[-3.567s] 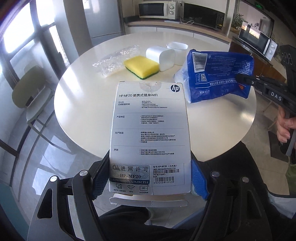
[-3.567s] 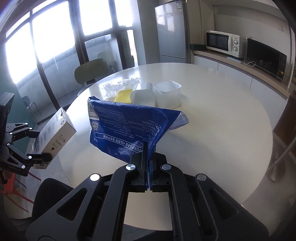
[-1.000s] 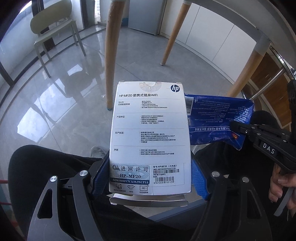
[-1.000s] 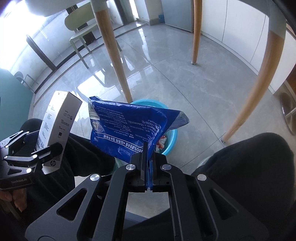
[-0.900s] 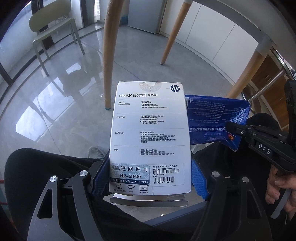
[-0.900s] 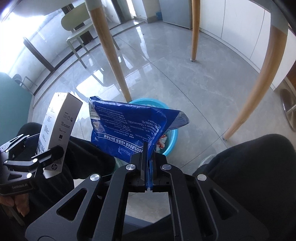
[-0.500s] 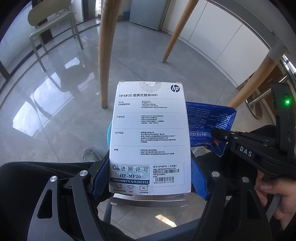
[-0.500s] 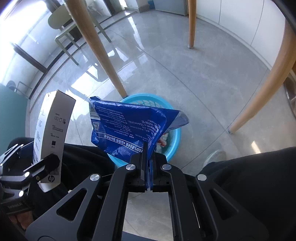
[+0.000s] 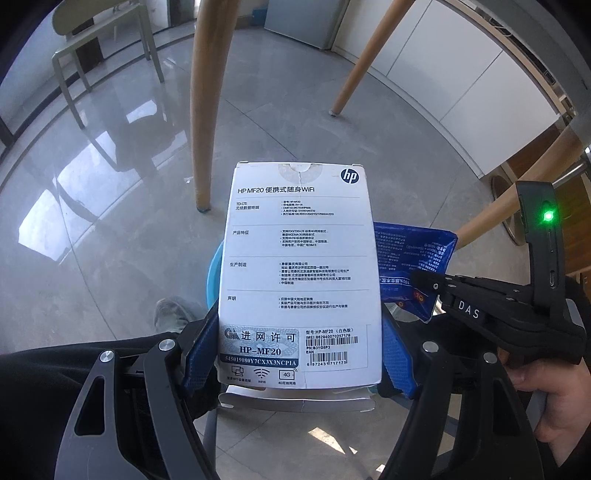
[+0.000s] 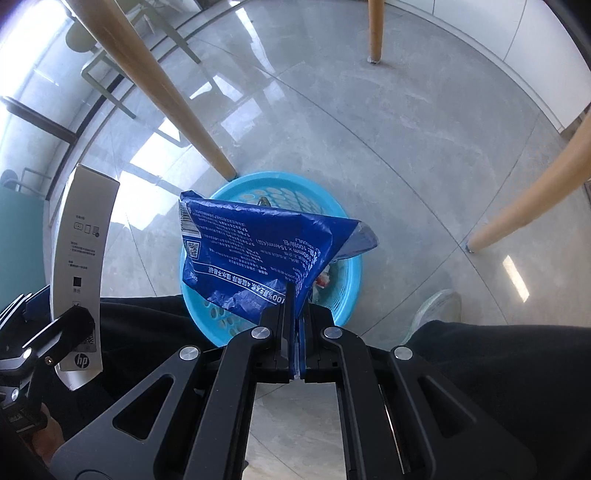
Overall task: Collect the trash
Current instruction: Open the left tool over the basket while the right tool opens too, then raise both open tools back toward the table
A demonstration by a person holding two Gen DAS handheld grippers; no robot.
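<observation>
My left gripper (image 9: pixel 299 350) is shut on a white HP box (image 9: pixel 299 266), its blue pads pressing both long sides. In the right wrist view the same box (image 10: pixel 83 251) stands tall at the left. My right gripper (image 10: pixel 295 291) is shut on a crumpled blue plastic bag (image 10: pixel 258 251), which hangs right over a round blue basket (image 10: pixel 347 291) on the floor. Some trash shows inside the basket. In the left wrist view the bag (image 9: pixel 410 266) sits just right of the box, and a sliver of the basket (image 9: pixel 212 273) peeks out at the box's left.
Wooden table legs (image 10: pixel 162 96) (image 10: pixel 532 199) stand around the basket on a glossy grey floor. A person's dark trouser legs (image 10: pixel 498 354) and a shoe (image 9: pixel 170 314) flank it. A green chair (image 9: pixel 99 33) stands far left, white cabinets (image 9: pixel 461 74) behind.
Both grippers have sunk below the table toward the floor. The blue basket has grown larger and now lies directly under the bag. Both grips are unchanged.
</observation>
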